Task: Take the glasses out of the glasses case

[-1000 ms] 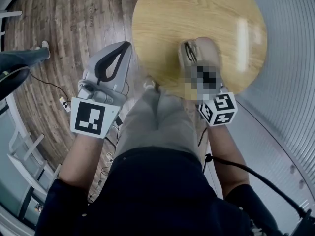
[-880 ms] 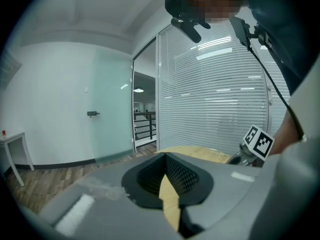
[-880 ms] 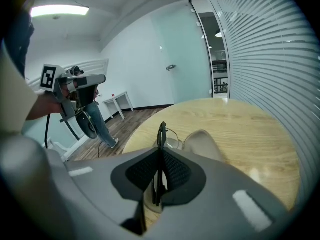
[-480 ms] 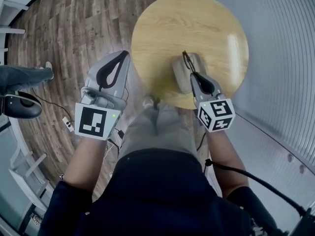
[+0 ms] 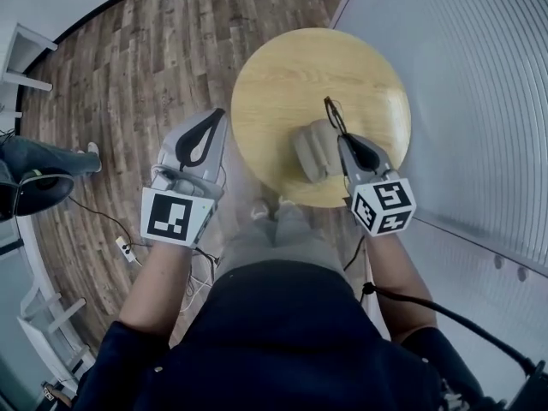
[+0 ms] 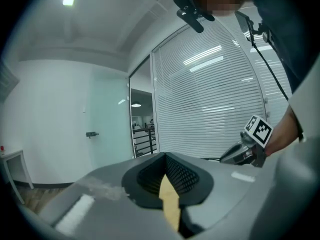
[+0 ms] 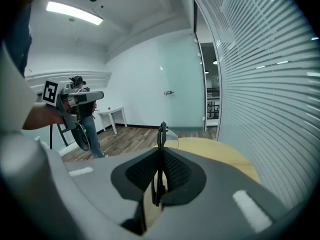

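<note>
Glasses [image 5: 330, 115] pinched in right tool [image 5: 339, 135], clear of glasses case [image 5: 313, 150]; left tool [image 5: 214, 116] closed, empty. Next: gentle placement on bench [image 5: 282, 75].

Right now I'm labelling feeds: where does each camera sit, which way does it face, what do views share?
Head view: on the person's head, facing steeply down at the table, case, forearms, lap.
Left gripper view: on the left gripper, facing the blinds; jaws shut, empty; right arm shows.
Right gripper view: on the right gripper, facing across the table; jaws clamp the glasses.
Shared: each gripper view shows the other gripper.
</note>
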Tool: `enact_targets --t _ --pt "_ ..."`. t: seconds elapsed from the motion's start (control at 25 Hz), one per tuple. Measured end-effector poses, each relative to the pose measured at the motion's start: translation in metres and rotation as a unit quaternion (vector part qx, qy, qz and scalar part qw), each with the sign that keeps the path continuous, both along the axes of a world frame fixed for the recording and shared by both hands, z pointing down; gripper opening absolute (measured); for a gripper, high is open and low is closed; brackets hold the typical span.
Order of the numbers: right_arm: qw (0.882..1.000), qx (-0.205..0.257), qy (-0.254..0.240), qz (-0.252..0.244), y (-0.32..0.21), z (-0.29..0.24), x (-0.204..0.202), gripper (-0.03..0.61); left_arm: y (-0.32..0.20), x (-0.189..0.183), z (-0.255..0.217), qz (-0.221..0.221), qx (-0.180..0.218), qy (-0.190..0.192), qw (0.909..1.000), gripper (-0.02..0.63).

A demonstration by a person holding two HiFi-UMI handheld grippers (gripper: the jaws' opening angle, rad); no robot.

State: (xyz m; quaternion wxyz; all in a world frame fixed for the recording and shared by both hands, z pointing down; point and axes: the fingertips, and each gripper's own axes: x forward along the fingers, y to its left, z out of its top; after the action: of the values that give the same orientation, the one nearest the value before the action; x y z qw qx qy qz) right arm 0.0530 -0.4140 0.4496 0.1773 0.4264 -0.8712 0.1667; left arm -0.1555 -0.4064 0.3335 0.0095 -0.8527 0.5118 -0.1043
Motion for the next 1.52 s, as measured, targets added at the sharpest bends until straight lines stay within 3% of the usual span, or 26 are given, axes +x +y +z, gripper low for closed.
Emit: enact_targets --t 0.48,0.8,1.2,1.52 --pt "0.997 0.081 -0.008 0.014 0.017 -0.101 0.019 0.031 0.033 -0.008 -0.085 -0.007 0.066 -0.002 0.9978 0.006" --pt "0.991 0.128 -0.025 0.010 0.013 -0.142 0.031 0.031 0.035 -0.004 -0.107 -0.002 0.095 -0.013 0.9954 0.006" --pt "0.981 0.182 -0.063 0.026 0.014 -0.203 0.046 0.031 0.036 -0.010 -0.175 -0.014 0.175 -0.006 0.9845 0.006" --pt "0.970 0.226 -0.076 0.039 0.011 -0.252 0.060 0.031 0.033 0.006 -0.215 0.019 0.205 0.000 0.9786 0.006"
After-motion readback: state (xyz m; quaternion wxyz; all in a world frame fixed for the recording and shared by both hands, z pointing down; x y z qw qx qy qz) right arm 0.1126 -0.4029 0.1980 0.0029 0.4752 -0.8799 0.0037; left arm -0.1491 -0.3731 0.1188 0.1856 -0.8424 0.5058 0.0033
